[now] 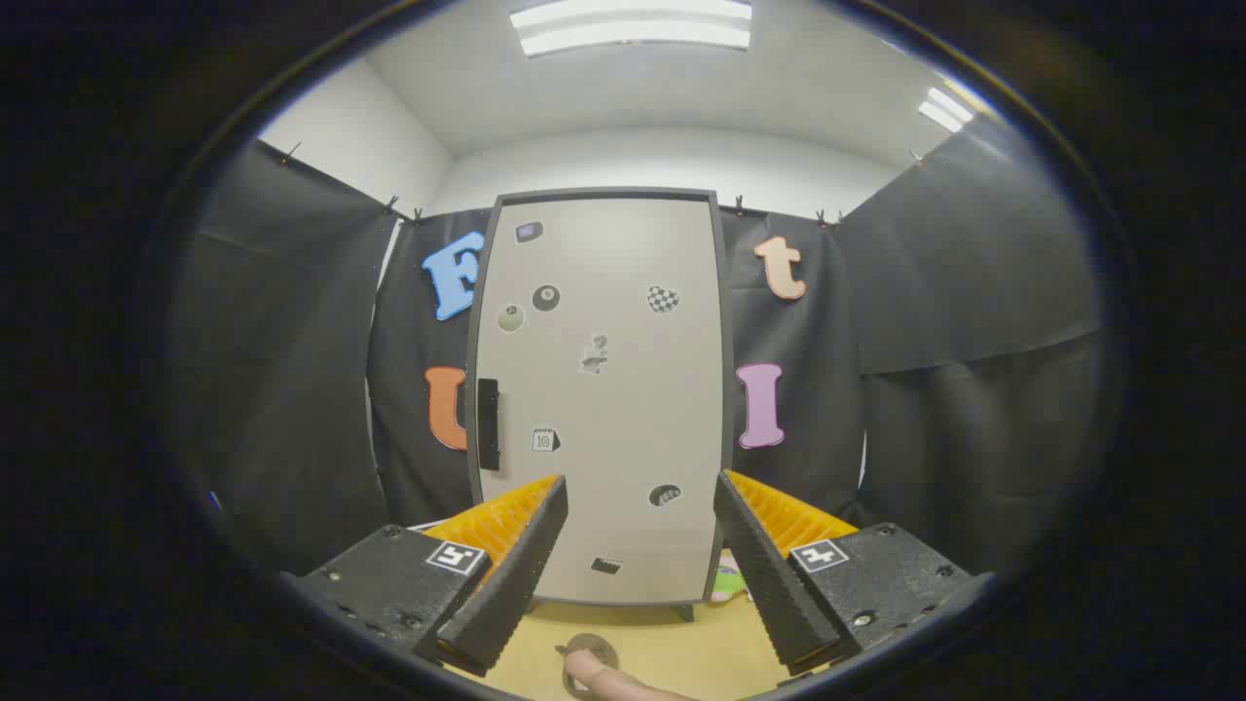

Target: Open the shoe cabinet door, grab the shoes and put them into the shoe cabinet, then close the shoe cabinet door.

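The gripper (638, 574) faces the closed shoe cabinet door (604, 389), fingers spread apart and empty, apparently lining up toward its black handle (488, 424).

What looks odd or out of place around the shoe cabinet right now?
Nothing stands out. The shoe cabinet stands upright with its door shut, black handle at its left edge, and the gripper is open ahead of it.
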`<state>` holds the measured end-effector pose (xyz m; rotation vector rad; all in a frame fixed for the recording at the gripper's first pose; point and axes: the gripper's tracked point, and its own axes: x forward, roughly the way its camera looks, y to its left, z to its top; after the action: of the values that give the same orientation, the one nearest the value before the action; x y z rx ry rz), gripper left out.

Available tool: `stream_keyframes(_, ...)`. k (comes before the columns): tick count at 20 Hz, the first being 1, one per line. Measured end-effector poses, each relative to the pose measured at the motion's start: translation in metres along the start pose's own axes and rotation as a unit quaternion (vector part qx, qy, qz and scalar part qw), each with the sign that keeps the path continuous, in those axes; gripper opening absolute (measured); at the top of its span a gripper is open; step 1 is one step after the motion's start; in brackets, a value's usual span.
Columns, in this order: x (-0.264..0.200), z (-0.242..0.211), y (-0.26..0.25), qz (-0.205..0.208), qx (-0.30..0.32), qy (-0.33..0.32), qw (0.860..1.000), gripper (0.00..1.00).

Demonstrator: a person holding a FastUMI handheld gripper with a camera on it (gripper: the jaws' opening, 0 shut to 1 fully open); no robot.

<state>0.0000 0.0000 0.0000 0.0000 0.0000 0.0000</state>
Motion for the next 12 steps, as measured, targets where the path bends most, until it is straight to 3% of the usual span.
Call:
stream_keyframes(7, 0.017, -0.014, -0.003, -0.034, -0.007, -0.010, 0.999, 0.99)
stream_keyframes(12, 0.044, -0.049, 0.007, -0.038, -0.006, 0.033, 0.999, 0.99)
